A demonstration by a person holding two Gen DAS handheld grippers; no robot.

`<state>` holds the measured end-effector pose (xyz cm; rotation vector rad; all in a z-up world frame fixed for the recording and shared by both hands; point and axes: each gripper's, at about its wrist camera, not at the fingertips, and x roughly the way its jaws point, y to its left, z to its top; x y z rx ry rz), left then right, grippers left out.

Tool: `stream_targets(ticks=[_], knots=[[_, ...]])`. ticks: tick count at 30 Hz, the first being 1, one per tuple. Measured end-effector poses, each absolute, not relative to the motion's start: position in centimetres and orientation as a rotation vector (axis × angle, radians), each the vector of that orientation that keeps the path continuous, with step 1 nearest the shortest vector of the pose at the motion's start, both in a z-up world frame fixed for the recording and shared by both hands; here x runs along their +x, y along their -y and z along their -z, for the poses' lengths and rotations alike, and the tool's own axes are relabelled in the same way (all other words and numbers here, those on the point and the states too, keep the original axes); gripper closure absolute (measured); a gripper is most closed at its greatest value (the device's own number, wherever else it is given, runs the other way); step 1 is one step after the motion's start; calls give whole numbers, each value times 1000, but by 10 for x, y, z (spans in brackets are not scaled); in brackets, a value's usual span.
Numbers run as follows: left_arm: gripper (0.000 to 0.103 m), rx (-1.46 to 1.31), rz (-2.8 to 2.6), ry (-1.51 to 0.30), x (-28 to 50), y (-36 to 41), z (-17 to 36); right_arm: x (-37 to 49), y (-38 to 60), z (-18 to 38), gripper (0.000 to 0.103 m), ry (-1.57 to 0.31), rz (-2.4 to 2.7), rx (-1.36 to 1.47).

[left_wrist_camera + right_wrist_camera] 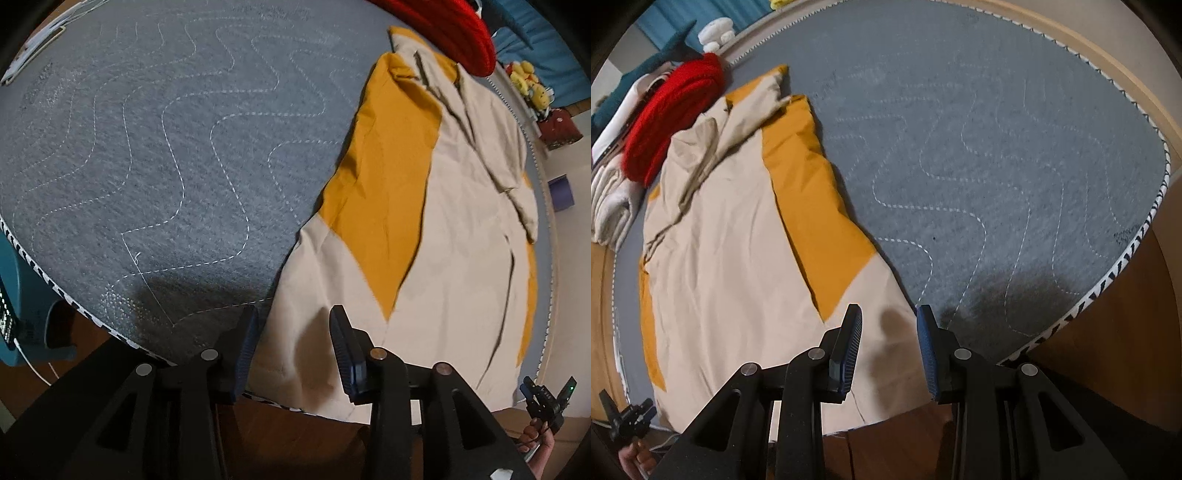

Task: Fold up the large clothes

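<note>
A large beige and mustard-yellow garment (436,229) lies spread lengthwise on the grey quilted bed cover (147,147), its near hem at the bed's front edge. My left gripper (293,332) is open and empty, just above the garment's near left corner. In the right wrist view the same garment (731,236) fills the left half. My right gripper (888,332) is open and empty over the garment's near right corner. The right gripper also shows small in the left wrist view (546,400), and the left gripper in the right wrist view (628,417).
A red knitted cloth (665,114) and folded pale cloths (609,206) lie beyond the garment's far end. Teal fabric (661,55) and white plush shapes (714,33) sit behind. The grey cover (997,166) spreads wide beside the garment. Wooden floor (1108,350) borders the bed.
</note>
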<state>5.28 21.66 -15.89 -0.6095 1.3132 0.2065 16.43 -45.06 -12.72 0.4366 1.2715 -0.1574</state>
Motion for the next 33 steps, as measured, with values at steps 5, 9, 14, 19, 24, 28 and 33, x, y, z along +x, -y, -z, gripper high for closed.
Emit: stream_targets(ticks=[5,9,14,19,24,28,33], knots=[[66,-566,-210,-1363,56,-211,170,170,443,148,69,-1347,143,412],[66,-527,-212,-1367,57,-208,173,172,435,158,69,-1389,170,333],[67,-482,-200,-1371,58,-204,173,173,429,161,56,-1408,216,262],[73,-459,-202,-1373,60,-200,171,174,426,164,51,-1420,232,240],[75,-453,-197,-1373,61,-196,170,176,416,169,50,-1435,201,210],[75,-441,-193,-1377,61,-192,170,175,403,167,65,-1421,152,197],[80,-417,-197,-1378,63,-185,171,173,390,158,91,-1389,85,176]])
